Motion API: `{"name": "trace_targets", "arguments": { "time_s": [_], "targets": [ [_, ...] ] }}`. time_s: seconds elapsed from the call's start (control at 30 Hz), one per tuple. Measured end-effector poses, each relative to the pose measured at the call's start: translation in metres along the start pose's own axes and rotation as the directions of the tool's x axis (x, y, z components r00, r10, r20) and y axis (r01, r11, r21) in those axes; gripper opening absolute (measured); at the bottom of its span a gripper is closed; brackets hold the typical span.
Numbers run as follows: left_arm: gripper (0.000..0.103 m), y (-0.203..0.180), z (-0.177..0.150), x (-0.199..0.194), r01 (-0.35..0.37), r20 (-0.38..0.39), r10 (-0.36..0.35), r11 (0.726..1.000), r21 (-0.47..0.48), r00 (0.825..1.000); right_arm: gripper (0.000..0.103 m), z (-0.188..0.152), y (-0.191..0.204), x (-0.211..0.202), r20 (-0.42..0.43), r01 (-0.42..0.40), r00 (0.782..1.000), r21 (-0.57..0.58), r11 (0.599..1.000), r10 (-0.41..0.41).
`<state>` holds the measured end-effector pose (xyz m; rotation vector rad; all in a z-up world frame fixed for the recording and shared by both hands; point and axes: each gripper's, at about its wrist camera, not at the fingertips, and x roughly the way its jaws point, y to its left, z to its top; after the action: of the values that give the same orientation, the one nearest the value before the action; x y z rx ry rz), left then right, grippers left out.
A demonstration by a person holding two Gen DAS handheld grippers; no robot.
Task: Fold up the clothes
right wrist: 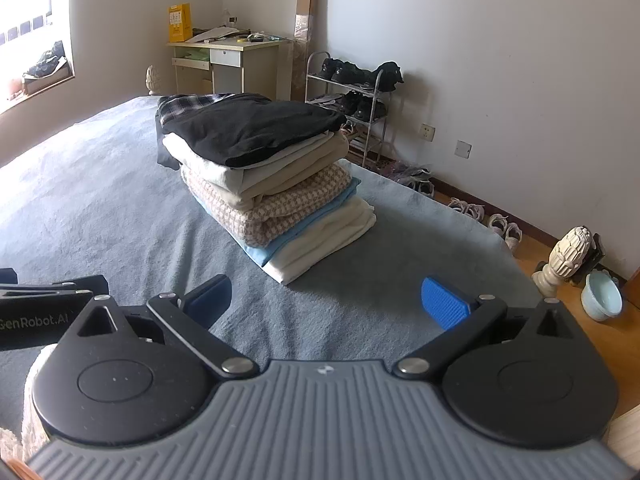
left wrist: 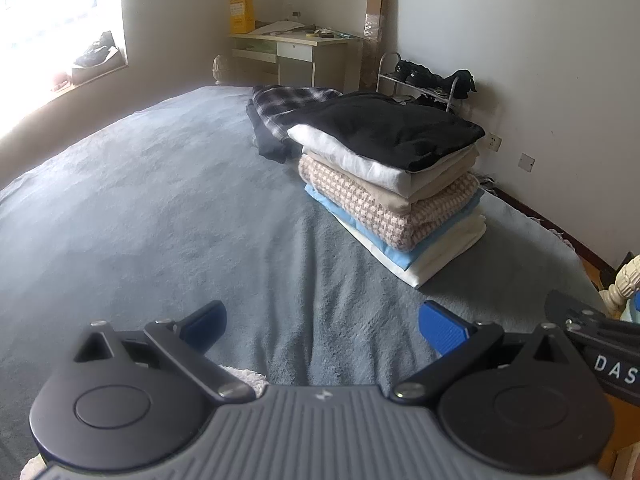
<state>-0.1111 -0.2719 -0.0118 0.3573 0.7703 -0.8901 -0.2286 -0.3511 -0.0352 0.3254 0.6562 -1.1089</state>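
Hovering both grippers, left [left wrist: 322,330] and right [right wrist: 326,306], fingers spread wide and empty, we'd pinch the soft, limp stack [right wrist: 260,172] by its hems

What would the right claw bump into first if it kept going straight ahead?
Probably the stack of folded clothes on the bed. The right claw is open and empty, with only bare blanket between; exact depth is hard to judge.

left wrist: low over bed [left wrist: 160,200], facing desk wall | right wrist: alongside (same stack [right wrist: 264,176] shared)
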Motion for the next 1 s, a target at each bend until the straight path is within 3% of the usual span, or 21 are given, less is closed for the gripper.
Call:
{"name": "trace_targets", "arguments": {
  "time_s": [1.0],
  "targets": [
    [0.103,0.013,-0.003,0.002,0.002,0.005,-0.001,0.999,-0.035,1.0,0.102,-0.004,0.008,0.002,-0.01,0.0,1.0,-0.016,1.0,0.0]
  ]
}}
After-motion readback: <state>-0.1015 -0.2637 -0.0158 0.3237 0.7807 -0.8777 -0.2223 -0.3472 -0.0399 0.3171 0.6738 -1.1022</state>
